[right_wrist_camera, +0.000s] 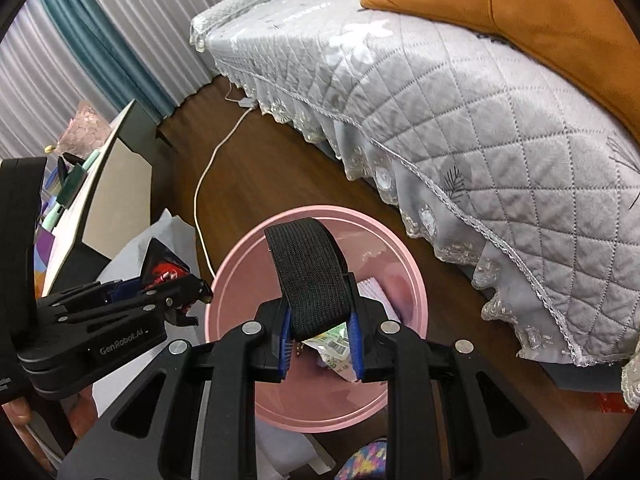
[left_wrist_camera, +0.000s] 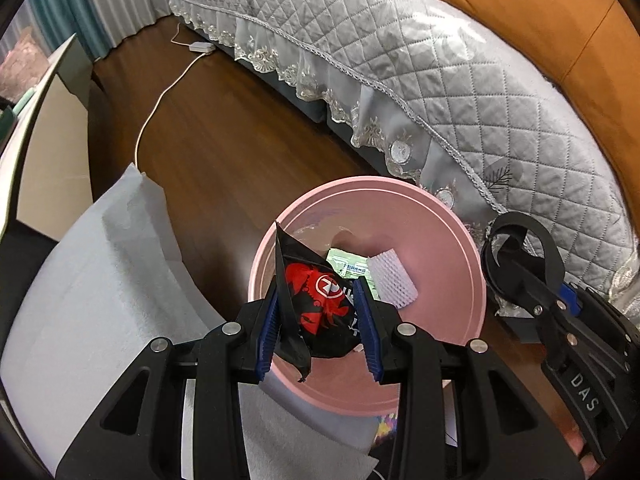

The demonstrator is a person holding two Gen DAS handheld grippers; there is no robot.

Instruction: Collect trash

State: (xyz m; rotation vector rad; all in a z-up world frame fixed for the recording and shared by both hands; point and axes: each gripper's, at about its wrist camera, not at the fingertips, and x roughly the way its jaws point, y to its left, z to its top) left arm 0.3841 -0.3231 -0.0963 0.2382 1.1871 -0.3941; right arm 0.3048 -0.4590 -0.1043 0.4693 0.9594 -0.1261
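Above the pink bin (left_wrist_camera: 460,240), left gripper (left_wrist_camera: 320,320) jaws clamp a snack wrapper (left_wrist_camera: 320,304); right gripper (right_wrist_camera: 320,334) jaws pinch a black strap (right_wrist_camera: 312,280), both poised for dropping.

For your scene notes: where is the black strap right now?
The strap is pinched in the right tongs, centre of the right wrist view, held over the pink bin beside the sofa.

1 bin (left_wrist_camera: 460,240), 2 grippers (left_wrist_camera: 320,320), 2 cushions (left_wrist_camera: 560,20)
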